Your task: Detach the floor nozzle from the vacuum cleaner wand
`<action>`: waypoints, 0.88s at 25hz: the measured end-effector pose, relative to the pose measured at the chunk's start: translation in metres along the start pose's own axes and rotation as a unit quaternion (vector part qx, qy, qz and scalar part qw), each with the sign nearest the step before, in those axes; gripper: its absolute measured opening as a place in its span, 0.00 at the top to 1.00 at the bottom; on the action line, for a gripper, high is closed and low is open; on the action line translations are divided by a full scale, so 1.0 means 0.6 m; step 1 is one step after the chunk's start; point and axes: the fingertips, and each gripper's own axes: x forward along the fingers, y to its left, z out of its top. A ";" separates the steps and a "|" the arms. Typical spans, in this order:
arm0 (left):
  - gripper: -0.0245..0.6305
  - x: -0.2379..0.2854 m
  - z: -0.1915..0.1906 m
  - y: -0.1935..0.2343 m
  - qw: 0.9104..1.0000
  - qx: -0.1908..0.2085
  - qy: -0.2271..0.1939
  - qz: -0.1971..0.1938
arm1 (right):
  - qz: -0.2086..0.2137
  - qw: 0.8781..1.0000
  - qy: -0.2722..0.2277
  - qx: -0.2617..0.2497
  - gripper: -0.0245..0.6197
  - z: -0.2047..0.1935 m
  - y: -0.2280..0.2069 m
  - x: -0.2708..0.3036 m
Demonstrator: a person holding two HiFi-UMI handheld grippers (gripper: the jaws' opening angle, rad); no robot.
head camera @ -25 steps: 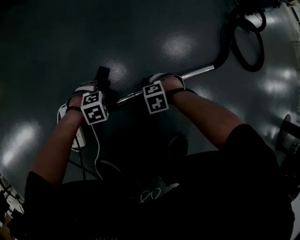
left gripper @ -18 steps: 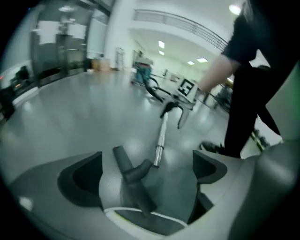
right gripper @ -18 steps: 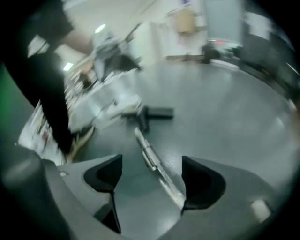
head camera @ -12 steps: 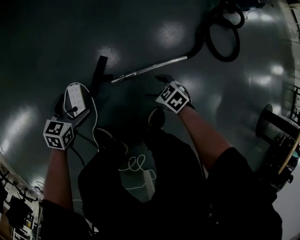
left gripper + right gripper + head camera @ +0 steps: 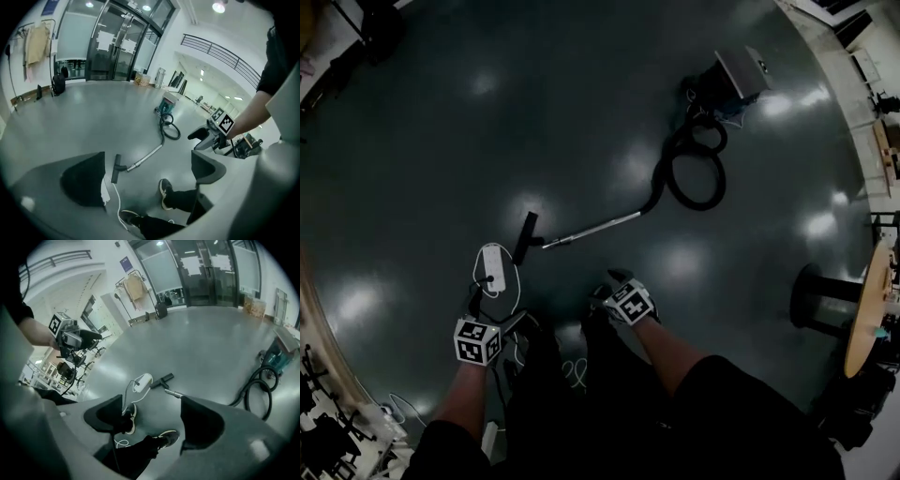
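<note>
The black floor nozzle (image 5: pixel 527 237) (image 5: pixel 116 168) (image 5: pixel 163 378) lies flat on the dark floor. Just to its right is the bare end of the silver wand (image 5: pixel 595 229) (image 5: pixel 145 158) (image 5: pixel 174 393), with a small gap between them in the right gripper view. My left gripper (image 5: pixel 499 326) (image 5: pixel 147 178) hangs high above the floor, open, nothing between its fingers. The right gripper (image 5: pixel 605 289) (image 5: pixel 152 420) is also raised and open, empty. Neither touches the nozzle or wand.
The black hose (image 5: pixel 689 169) coils from the wand to the vacuum body (image 5: pixel 736 75). A white power strip (image 5: pixel 492 266) with its cable lies left of the nozzle. My shoes (image 5: pixel 165 193) are below the grippers. A round table on a black pedestal (image 5: pixel 814 298) stands at right.
Both grippers have lifted well up from the floor, away from the nozzle and wand, and rolled. The head view has pulled back, so the whole vacuum shows.
</note>
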 end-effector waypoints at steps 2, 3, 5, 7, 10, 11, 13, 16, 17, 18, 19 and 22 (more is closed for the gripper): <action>0.06 -0.036 0.043 -0.040 1.000 -0.013 -0.012 -0.001 | 0.016 1.000 0.000 -0.010 0.36 0.032 0.030 -0.049; 0.06 -0.056 0.064 -0.062 1.000 -0.016 -0.018 -0.002 | 0.024 1.000 0.000 -0.017 0.36 0.047 0.044 -0.074; 0.06 -0.100 0.099 -0.106 0.999 -0.012 -0.032 -0.004 | 0.038 0.999 -0.005 -0.025 0.36 0.070 0.067 -0.116; 0.06 -0.143 0.124 -0.143 0.999 -0.006 -0.046 0.000 | 0.051 0.998 -0.026 -0.026 0.36 0.099 0.083 -0.151; 0.09 -0.191 0.154 -0.182 0.997 -0.005 -0.075 0.021 | 0.075 0.994 -0.071 -0.024 0.37 0.153 0.096 -0.194; 0.09 -0.204 0.165 -0.187 0.996 -0.009 -0.089 0.031 | 0.083 0.993 -0.086 -0.024 0.37 0.175 0.100 -0.207; 0.13 -0.239 0.185 -0.190 0.991 -0.020 -0.122 0.054 | 0.097 0.988 -0.116 -0.016 0.37 0.214 0.120 -0.228; 0.35 -0.311 0.199 -0.201 0.984 -0.025 -0.165 0.060 | 0.121 0.980 -0.160 -0.009 0.37 0.252 0.202 -0.273; 0.39 -0.333 0.204 -0.211 0.983 -0.018 -0.176 0.050 | 0.127 0.976 -0.175 -0.012 0.38 0.263 0.235 -0.294; 0.42 -0.350 0.210 -0.223 0.982 -0.007 -0.186 0.036 | 0.130 0.973 -0.189 -0.017 0.38 0.273 0.264 -0.316; 0.45 -0.364 0.214 -0.237 0.981 0.006 -0.193 0.020 | 0.130 0.970 -0.203 -0.019 0.38 0.279 0.290 -0.337; 0.53 -0.408 0.216 -0.279 0.975 0.050 -0.217 -0.024 | 0.127 0.961 -0.247 -0.006 0.39 0.292 0.360 -0.396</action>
